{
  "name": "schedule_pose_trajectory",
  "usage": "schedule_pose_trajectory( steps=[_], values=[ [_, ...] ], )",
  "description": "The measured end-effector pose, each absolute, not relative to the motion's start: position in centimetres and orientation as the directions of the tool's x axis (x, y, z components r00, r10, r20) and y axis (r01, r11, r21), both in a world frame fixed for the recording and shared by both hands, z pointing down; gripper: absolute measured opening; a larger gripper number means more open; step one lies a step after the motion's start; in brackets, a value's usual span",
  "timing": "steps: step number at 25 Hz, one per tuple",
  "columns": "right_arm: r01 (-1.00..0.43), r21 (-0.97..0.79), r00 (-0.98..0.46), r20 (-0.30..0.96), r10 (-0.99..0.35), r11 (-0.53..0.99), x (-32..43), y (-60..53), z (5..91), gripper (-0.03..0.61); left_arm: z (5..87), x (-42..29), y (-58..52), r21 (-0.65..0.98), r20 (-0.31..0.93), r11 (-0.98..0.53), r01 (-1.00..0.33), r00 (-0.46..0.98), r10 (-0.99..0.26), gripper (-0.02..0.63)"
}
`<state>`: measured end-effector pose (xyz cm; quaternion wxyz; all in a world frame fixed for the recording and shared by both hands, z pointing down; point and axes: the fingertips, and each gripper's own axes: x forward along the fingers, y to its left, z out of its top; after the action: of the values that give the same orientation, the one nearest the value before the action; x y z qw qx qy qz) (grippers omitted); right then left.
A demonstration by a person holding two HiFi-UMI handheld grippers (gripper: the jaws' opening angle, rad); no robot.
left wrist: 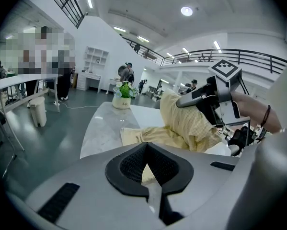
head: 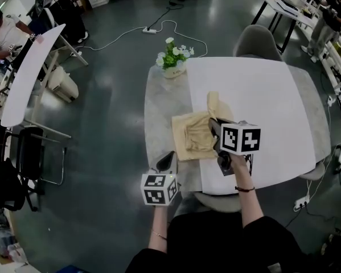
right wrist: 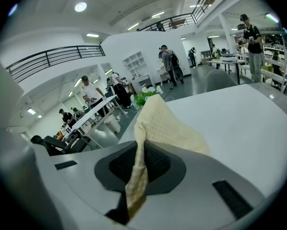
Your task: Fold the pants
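Left tongs (head: 168, 159) clenched by table (head: 159, 115) edge; right tongs (head: 214, 125) grasping pants (head: 193, 140), bare table beyond.

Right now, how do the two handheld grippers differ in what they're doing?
The right gripper is clamped on a flap of the pants, raising it off the table; the left gripper raises nothing, and only a sliver of cloth shows between its jaws, grip unclear. The right gripper is above the pants; the left gripper sits lower, at their near corner. Both carry marker cubes.
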<state>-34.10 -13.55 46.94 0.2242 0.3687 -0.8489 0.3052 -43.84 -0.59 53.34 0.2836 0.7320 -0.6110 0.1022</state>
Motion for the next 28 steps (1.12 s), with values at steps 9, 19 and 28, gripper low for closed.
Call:
schedule_pose_trajectory(
  steps=[9,19,28],
  values=[
    [-0.732,-0.338,-0.636,0.652,-0.413,0.592,-38.9,-12.0,49.9,0.034,54.2,-45.2,-0.2,0.306,0.506,-0.072,-0.949,0.226,-0.832,0.008],
    [-0.729,-0.34,-0.614,0.709,-0.348,0.595,-41.9,-11.0,55.1,0.034,55.1,-46.1,0.0,0.32,0.521,-0.037,-0.947,0.209,-0.828,0.008],
    [-0.734,-0.338,-0.606,0.717,-0.344,0.589,-42.6,-11.0,57.2,0.034,55.8,-46.2,0.6,0.319,0.541,-0.012,-0.948,0.193,-0.818,0.008]
  ],
)
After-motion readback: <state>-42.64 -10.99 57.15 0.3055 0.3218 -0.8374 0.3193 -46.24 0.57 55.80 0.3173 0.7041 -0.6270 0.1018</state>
